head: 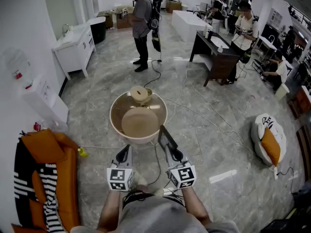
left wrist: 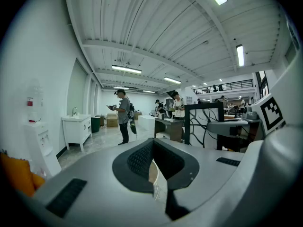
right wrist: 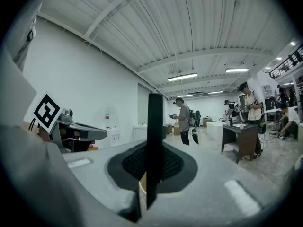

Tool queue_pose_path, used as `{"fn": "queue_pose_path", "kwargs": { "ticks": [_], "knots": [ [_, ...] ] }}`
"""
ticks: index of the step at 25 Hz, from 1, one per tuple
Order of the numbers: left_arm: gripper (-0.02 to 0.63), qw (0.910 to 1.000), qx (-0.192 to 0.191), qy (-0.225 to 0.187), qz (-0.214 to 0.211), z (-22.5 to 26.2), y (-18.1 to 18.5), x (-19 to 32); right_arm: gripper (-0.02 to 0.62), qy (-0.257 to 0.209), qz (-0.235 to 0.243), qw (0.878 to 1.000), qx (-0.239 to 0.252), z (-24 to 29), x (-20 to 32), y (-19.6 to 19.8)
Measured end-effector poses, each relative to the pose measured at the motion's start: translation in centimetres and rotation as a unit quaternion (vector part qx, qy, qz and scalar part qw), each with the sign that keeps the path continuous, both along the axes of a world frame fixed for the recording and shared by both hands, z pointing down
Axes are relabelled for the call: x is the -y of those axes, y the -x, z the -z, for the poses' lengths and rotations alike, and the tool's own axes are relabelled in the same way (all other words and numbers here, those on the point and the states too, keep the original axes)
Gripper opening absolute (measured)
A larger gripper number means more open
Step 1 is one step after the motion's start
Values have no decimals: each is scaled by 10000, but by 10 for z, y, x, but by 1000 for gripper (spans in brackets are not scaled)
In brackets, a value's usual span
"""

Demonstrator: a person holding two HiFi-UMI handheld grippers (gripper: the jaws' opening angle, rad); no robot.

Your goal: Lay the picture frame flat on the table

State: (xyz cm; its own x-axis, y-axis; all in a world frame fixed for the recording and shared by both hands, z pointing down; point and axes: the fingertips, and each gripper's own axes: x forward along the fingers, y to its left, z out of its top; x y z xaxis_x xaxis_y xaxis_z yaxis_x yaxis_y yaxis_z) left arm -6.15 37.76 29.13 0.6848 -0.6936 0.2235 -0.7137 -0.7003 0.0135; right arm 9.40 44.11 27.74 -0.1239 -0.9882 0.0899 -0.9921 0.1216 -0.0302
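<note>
1. Low in the head view's centre, the right gripper (head: 174, 155) clamps the picture frame (head: 165, 136), which is tilted upward by the near rim of the round table (head: 112, 123). I'd carry it over the bare top, clear of the small cream round object (head: 140, 93) at the far edge, and tip it flat before letting go.
2. Left gripper view: the left gripper (left wrist: 152, 151) is held level, its jaws almost together on nothing. The frame (left wrist: 203, 122) stands right of centre.
3. Right gripper view: the frame (right wrist: 154, 126) runs edge-on and upright between the pinching pads, and the gripper points level across the room.
</note>
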Motion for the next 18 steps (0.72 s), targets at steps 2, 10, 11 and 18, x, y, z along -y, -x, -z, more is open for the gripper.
{"fn": "queue_pose_path", "kwargs": {
  "ticks": [2, 10, 11, 18],
  "knots": [
    [17, 10000, 15, -1, -22, -1, -5, -3, 20, 5, -2, 10000, 41, -1, -3, -4],
    [17, 10000, 65, -29, -67, 0, -20, -16, 20, -32, 8, 9999, 95, -1, -17, -18],
    [17, 9999, 76, -35, -60, 0, -20, -18, 20, -36, 25, 9999, 105, -1, -18, -17],
    [17, 9998, 143, -82, 136, 7, -10, -27, 20, -65, 296, 9994, 141, 0, -20, -3]
  ]
}}
